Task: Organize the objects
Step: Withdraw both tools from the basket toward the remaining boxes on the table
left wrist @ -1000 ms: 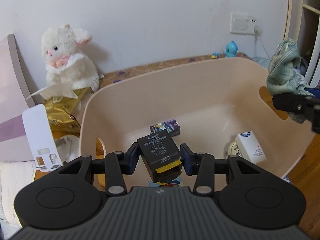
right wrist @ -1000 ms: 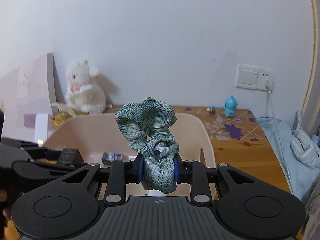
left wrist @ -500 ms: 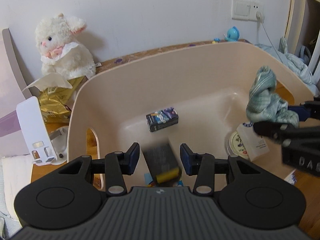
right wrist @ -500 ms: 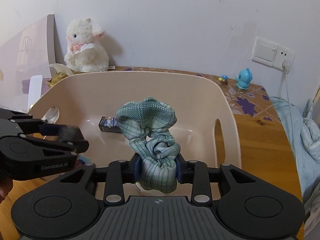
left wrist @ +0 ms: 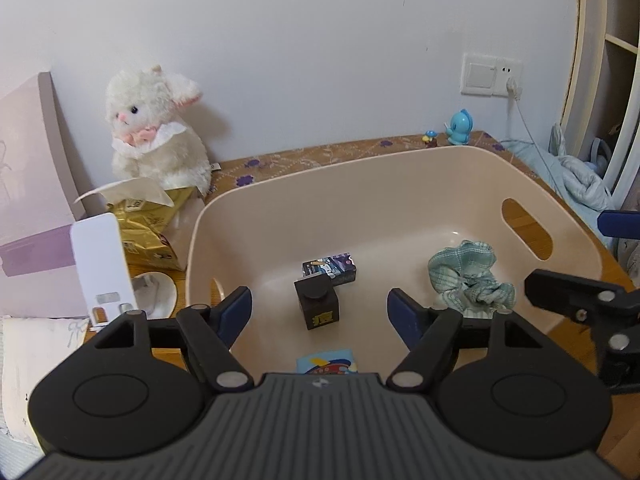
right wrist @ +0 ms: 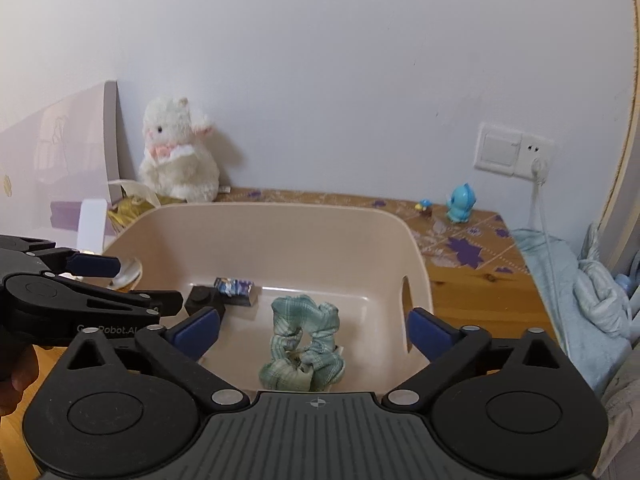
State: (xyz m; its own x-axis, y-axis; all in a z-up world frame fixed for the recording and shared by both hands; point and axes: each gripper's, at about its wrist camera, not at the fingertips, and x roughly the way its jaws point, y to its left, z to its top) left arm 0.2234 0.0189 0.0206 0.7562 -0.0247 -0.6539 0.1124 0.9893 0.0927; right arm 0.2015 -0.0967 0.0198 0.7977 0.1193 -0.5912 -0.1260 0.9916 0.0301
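Left wrist view: left gripper (left wrist: pixel 320 312) opening, jaws wide, nothing clamped; dark box (left wrist: pixel 318 303) lying loose in the tub (left wrist: pixel 400 168), straight ahead between and beyond the tips, upright, just touching the small printed box (left wrist: pixel 330 270) behind. Scrunchie (left wrist: pixel 468 278) off to the right on the tub floor. Right wrist view: right gripper (right wrist: pixel 312 330) opening to full spread, holding nothing; scrunchie (right wrist: pixel 306 344) dropped directly below and ahead, nearer this hand. Plush rabbit (right wrist: pixel 178 160) outside the tub, far left, likely closer to the left hand.
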